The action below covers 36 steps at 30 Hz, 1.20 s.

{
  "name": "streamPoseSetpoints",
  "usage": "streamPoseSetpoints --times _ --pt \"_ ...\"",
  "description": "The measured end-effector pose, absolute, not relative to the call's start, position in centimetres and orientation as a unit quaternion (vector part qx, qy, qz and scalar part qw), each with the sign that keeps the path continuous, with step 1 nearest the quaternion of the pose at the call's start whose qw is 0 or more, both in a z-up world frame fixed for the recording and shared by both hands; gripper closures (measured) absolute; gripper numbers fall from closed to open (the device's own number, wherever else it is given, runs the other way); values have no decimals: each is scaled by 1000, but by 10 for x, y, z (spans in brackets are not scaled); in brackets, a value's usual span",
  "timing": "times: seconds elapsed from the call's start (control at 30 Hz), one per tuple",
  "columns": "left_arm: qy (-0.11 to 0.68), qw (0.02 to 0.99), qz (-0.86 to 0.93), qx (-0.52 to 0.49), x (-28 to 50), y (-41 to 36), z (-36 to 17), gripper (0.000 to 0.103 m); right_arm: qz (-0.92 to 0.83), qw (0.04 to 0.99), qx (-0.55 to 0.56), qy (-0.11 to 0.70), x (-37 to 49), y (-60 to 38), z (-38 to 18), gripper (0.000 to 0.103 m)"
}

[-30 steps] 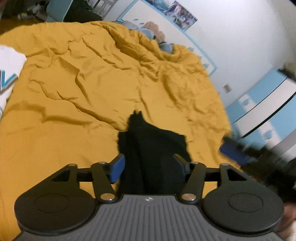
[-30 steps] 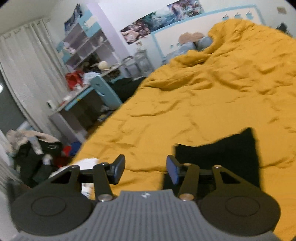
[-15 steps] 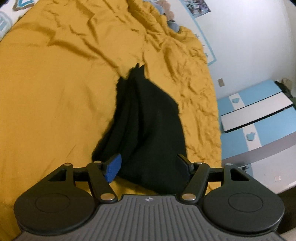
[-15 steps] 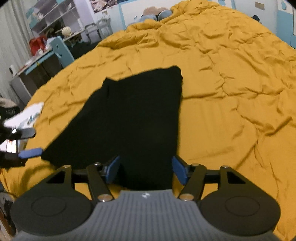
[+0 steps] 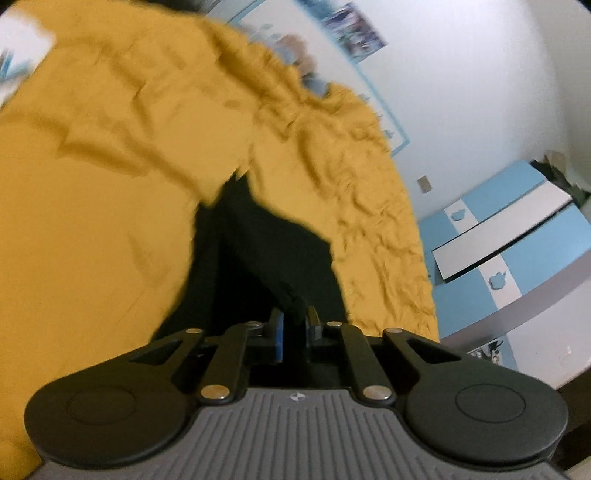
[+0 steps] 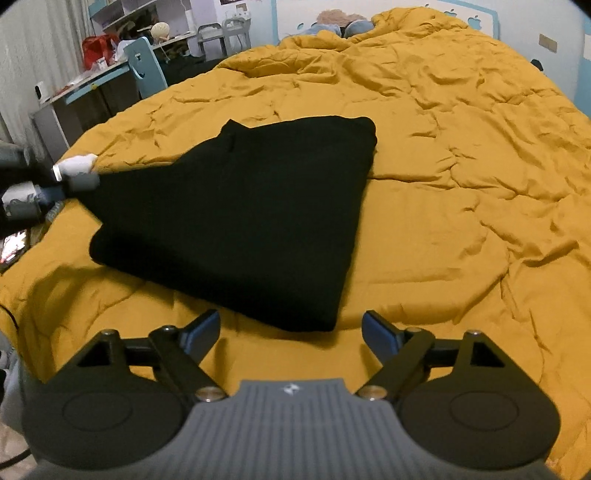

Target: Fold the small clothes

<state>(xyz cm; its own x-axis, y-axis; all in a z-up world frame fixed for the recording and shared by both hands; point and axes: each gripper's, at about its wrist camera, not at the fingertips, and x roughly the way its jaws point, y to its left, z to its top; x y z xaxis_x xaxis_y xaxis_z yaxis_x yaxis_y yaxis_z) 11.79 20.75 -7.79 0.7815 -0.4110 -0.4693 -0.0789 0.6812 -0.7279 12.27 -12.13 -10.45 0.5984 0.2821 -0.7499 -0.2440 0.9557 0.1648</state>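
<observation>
A black garment (image 6: 240, 221) lies flattened on the yellow bedspread (image 6: 461, 192). In the left wrist view my left gripper (image 5: 295, 325) is closing, its jaws nearly together, and a fold of the black garment (image 5: 258, 258) is pinched between the pads. The right wrist view shows that same left gripper (image 6: 79, 181) at the garment's left corner, with the cloth drawn taut toward it. My right gripper (image 6: 290, 332) hovers just short of the garment's near corner. Its jaws are opening wide and only bedspread shows between them.
A white garment (image 5: 22, 48) lies at the bed's far left. A desk with a blue chair (image 6: 146, 66) stands beyond the bed's left side. Pillows and a plush toy (image 6: 340, 22) sit at the head. A blue and white cabinet (image 5: 517, 229) stands to the right.
My left gripper has gone from wide open to closed on the garment's edge, and the cloth is now pulled taut. My right gripper has spread wider and come down near the garment's near corner.
</observation>
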Motion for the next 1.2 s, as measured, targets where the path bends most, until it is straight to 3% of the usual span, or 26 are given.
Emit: streamPoseSetpoints --times 0.1,0.17,0.2,0.23,0.27,0.33,0.57,0.7,0.83,0.97,1.2 --pt "305 874 -103 -364 123 200 -54 94 147 896 32 418 128 -119 -104 27" --pt "297 880 -107 -355 123 198 -43 94 140 898 43 414 134 -121 -104 37" --pt "294 882 -108 -351 123 198 -38 94 131 900 47 414 136 -123 -104 51" --pt "293 885 -106 -346 122 200 -35 94 121 899 49 417 138 -126 -105 77" --pt "292 888 -102 -341 120 203 -33 94 120 896 56 424 140 -130 -105 91" --pt "300 891 -86 -328 115 209 -34 94 134 892 81 424 137 -137 -103 102" --pt "416 856 -3 -308 118 226 -113 94 145 878 74 449 134 -132 -120 103" --pt "431 852 13 -298 117 222 -145 92 148 869 82 465 133 -133 -133 103" --pt "435 859 26 -268 117 212 -143 91 152 868 80 466 130 -132 -135 103" --pt "458 854 34 -244 115 211 -138 80 157 867 84 466 127 -136 -135 103" --pt "507 837 46 -199 125 209 -119 75 177 860 82 472 122 -148 -125 103"
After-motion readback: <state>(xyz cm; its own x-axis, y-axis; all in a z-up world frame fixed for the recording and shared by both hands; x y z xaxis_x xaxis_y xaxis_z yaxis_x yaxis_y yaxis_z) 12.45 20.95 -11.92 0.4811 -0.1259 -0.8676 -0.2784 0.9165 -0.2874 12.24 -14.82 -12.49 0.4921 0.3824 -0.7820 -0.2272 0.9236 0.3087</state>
